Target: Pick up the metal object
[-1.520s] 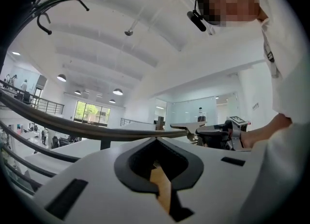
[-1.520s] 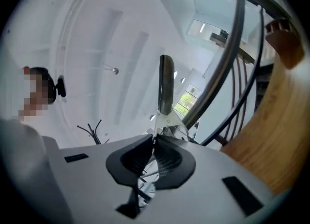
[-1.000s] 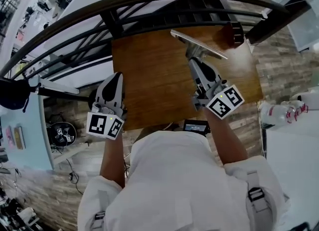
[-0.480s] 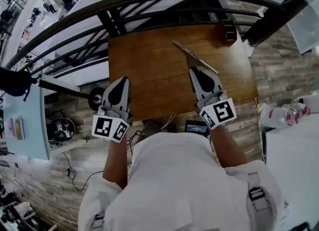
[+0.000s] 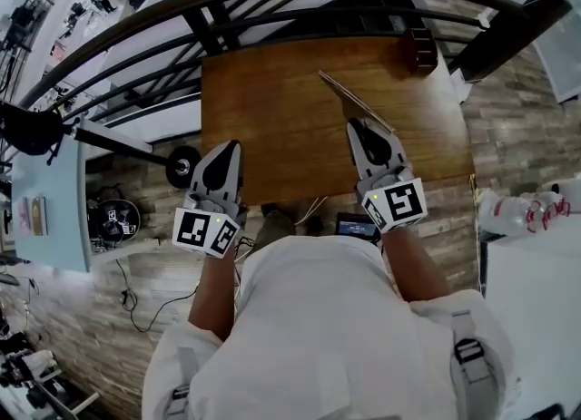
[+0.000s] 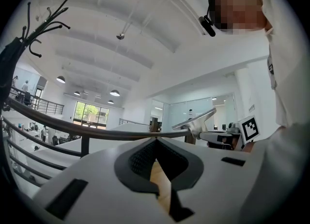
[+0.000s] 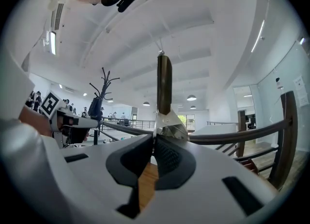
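While over table (image 5: 272, 110), R tongs (image 5: 360, 124) w/ obj. (image 5: 349, 99)

In the head view the right tool (image 5: 357, 126) covers the near end of the metal object (image 5: 349, 99), hiding the contact. A small dark item (image 5: 419, 50) at the far corner of the surface (image 5: 272, 110) is too small to identify.

At frame centre the right gripper's (image 7: 154, 143) jaws pinch the shiny blade of the metal object (image 7: 164, 87), its dark handle standing upright, a curved dark railing (image 7: 232, 133) crossing the right side behind.
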Motion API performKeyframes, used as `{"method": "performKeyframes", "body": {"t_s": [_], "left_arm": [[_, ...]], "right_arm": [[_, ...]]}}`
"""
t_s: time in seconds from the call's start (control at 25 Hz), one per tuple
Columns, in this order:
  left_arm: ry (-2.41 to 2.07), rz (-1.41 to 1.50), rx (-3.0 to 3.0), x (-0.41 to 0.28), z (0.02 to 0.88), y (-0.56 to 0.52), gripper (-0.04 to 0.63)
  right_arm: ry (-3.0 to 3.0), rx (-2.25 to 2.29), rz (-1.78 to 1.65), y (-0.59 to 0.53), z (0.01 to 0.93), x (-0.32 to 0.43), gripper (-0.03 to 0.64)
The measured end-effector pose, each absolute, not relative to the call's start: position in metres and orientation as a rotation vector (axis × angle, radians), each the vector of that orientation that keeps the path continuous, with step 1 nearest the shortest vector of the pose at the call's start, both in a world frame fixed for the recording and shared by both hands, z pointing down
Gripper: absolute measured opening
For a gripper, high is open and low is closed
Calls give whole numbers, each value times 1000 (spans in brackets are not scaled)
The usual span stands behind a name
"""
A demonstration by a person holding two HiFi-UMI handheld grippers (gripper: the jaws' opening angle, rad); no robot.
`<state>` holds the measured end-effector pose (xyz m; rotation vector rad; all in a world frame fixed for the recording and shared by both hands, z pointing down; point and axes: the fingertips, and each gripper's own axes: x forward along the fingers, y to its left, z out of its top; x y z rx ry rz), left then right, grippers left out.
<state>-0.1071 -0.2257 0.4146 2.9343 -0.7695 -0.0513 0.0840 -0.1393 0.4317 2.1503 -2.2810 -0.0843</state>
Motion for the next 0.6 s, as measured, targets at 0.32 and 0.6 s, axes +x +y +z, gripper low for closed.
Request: {"method": "performKeyframes", "body": {"t_s": [0.32, 0.6], "left_arm": [[-798, -34, 2897, -118, 425, -214, 14], [-797, -18, 2878, -115, 435, -203, 14]], "right_arm": [[-2328, 2137, -25, -134, 440, 77, 28], [-2363, 2129, 33, -127, 453, 80, 28]]}}
